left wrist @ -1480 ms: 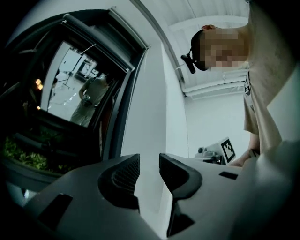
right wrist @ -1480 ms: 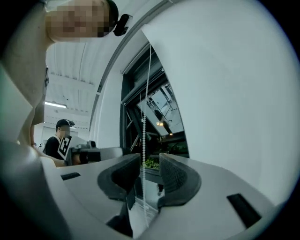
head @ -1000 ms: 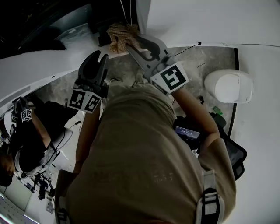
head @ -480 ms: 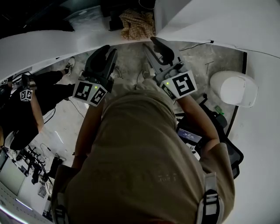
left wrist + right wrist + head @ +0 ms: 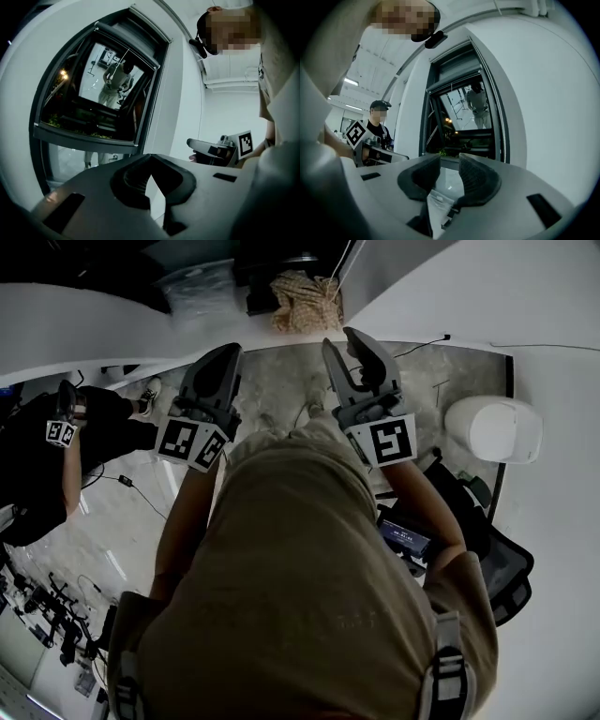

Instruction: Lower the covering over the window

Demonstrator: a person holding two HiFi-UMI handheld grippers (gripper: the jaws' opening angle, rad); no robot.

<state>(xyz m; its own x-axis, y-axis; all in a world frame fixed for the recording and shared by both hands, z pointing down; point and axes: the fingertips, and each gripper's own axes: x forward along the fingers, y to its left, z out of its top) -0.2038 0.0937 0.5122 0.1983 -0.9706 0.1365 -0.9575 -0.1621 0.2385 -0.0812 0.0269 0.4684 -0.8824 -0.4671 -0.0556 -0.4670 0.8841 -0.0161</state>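
The window (image 5: pixel 101 93) is a dark-framed pane set in a white wall, with greenery and a reflected person showing in the glass. It is ahead of both grippers, left of centre in the left gripper view and centred in the right gripper view as the window (image 5: pixel 461 119). A grey housing (image 5: pixel 454 70) runs along its top. My left gripper (image 5: pixel 223 357) has just been closing and its jaws now meet with nothing between them (image 5: pixel 149 172). My right gripper (image 5: pixel 347 345) stands open and holds nothing (image 5: pixel 449 171). Neither touches the window.
A brown checked cloth (image 5: pixel 305 301) lies on the floor by the wall. A white domed object (image 5: pixel 492 426) sits at the right, with a black chair (image 5: pixel 502 573) below it. Another person in black (image 5: pixel 56 460) stands at the left holding a gripper. Cables lie on the floor.
The left jaws stood apart before and are now closed on nothing. Both grippers have shifted across the floor backdrop, and the right one has rolled more upright.
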